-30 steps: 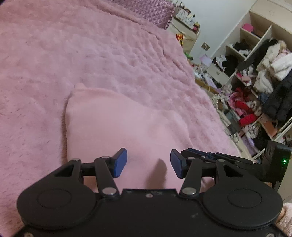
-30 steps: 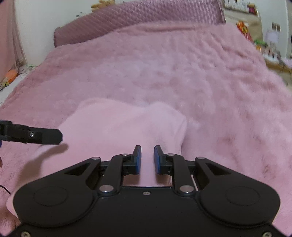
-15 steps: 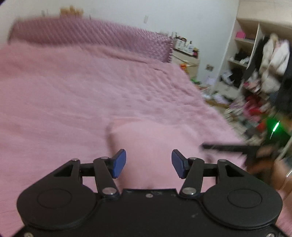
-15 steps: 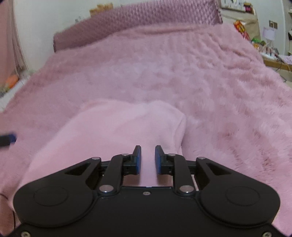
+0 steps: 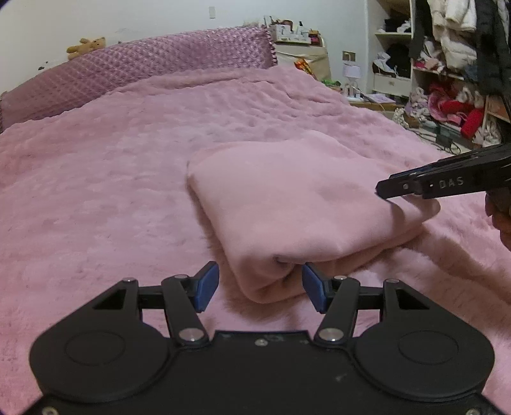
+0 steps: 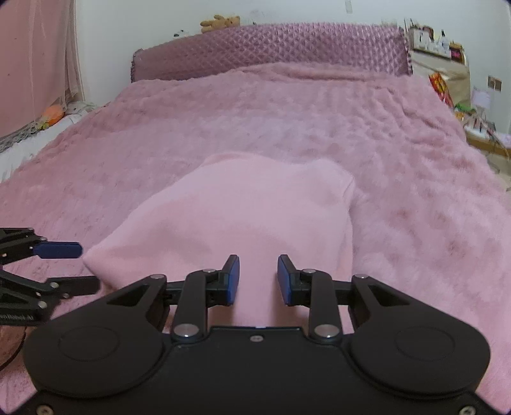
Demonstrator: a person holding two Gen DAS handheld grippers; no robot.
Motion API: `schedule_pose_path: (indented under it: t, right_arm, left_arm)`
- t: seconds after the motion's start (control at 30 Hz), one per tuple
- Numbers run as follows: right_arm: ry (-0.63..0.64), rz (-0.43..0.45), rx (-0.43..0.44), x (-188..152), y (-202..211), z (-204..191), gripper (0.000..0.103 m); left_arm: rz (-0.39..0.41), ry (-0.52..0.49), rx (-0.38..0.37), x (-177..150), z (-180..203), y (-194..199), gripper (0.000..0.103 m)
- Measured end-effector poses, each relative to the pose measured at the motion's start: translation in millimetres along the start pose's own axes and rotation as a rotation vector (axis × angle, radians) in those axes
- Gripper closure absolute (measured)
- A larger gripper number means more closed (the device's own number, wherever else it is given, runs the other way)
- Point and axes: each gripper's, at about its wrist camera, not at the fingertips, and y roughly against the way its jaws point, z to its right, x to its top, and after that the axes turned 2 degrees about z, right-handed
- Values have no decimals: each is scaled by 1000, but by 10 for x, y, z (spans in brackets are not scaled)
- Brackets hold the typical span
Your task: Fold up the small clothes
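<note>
A folded pale pink fleece garment lies on the pink bed cover. It also shows in the right wrist view. My left gripper is open, its blue pads on either side of the garment's near folded corner, low at the bed. It shows at the left edge of the right wrist view. My right gripper is open a little and empty, just above the garment's near part. Its fingers reach in from the right in the left wrist view.
The fluffy pink bed cover spreads all around. A quilted purple headboard cushion with a small teddy stands at the far end. Shelves of clothes stand to the right. A bedside cabinet is at the far right.
My left gripper has dropped and swung left to the garment's near corner, still open. My right gripper has opened slightly wider above the garment. The garment has not moved.
</note>
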Motion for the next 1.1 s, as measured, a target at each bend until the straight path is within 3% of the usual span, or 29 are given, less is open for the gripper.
schedule_pose_path:
  t: [0.23, 0.4, 0.47, 0.53, 0.63, 0.8, 1.0, 1.1]
  right_arm:
    - [-59, -6, 14, -51, -63, 60, 75]
    - [-64, -10, 19, -80, -112, 79, 75]
    - [-71, -10, 22, -89, -127, 82, 76]
    - [-75, -8, 25, -101, -124, 72, 76]
    - [-70, -11, 14, -123, -125, 68, 76]
    - [-118, -16, 24, -93, -123, 130, 77]
    - [-82, -33, -16, -77, -143, 140, 93]
    - [-86, -45, -12, -103, -169, 164, 97]
  left_arm:
    - [-28, -77, 66, -13, 53, -301, 44]
    - [-34, 30, 59, -19, -100, -345, 49]
    - [-31, 48, 56, -48, -148, -308, 72]
    - [-14, 37, 37, -43, -113, -289, 83]
    - [9, -33, 40, -35, -5, -250, 84]
    - [-7, -36, 43, -29, -21, -244, 86]
    - [-23, -120, 66, -59, -14, -227, 89]
    - [-81, -155, 78, -135, -5, -350, 89]
